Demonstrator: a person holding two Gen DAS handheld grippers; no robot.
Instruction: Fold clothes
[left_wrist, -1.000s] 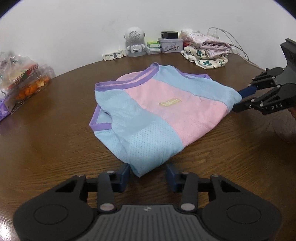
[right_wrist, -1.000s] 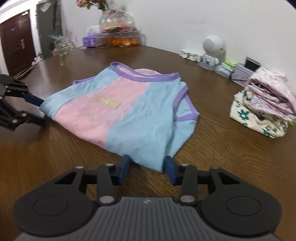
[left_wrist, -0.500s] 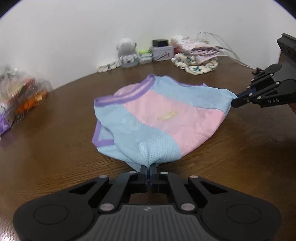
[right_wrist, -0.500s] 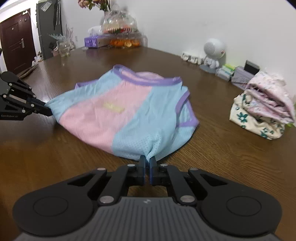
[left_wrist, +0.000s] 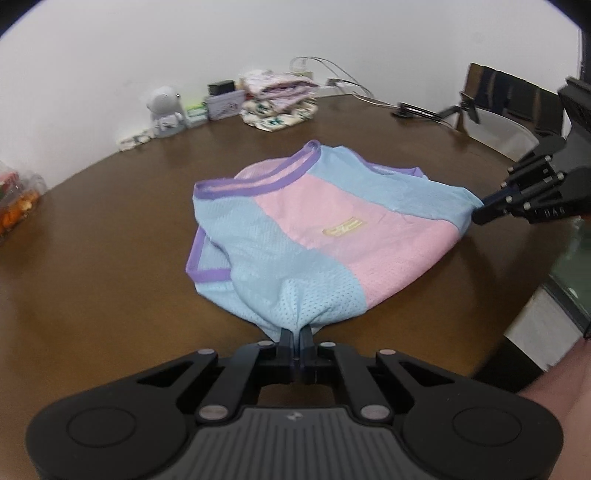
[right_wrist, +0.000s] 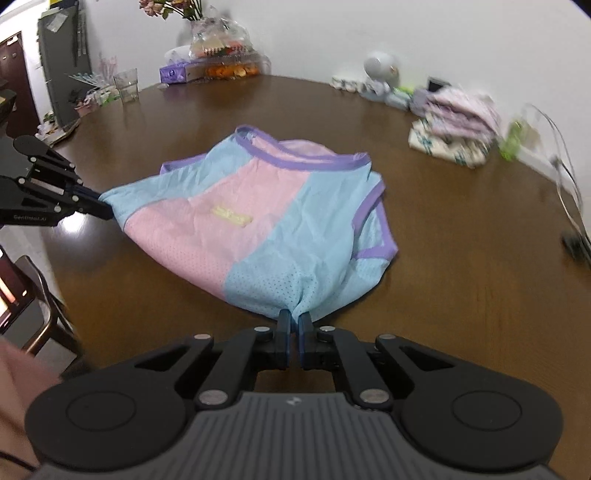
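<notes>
A pink and light-blue mesh shirt with purple trim (left_wrist: 314, 229) lies partly folded on the round brown table (left_wrist: 110, 240); it also shows in the right wrist view (right_wrist: 258, 221). My left gripper (left_wrist: 296, 334) is shut on the shirt's near blue corner and lifts it a little. It appears at the left of the right wrist view (right_wrist: 105, 206). My right gripper (right_wrist: 294, 321) is shut on the opposite blue corner, which is also raised. It appears at the right of the left wrist view (left_wrist: 476, 214).
A stack of folded floral clothes (right_wrist: 458, 125) sits at the table's far side by a small white robot figure (left_wrist: 164, 114) and boxes. Snack packs and a purple box (right_wrist: 207, 62) and a glass (right_wrist: 127, 86) stand at another edge. Cables (left_wrist: 413, 109) and a chair (left_wrist: 509, 107) are beyond.
Both grippers closed on the shirt's two bottom corners and have raised and pulled them back; both views have risen and swung, and the hem now hangs pinched from the fingers.
</notes>
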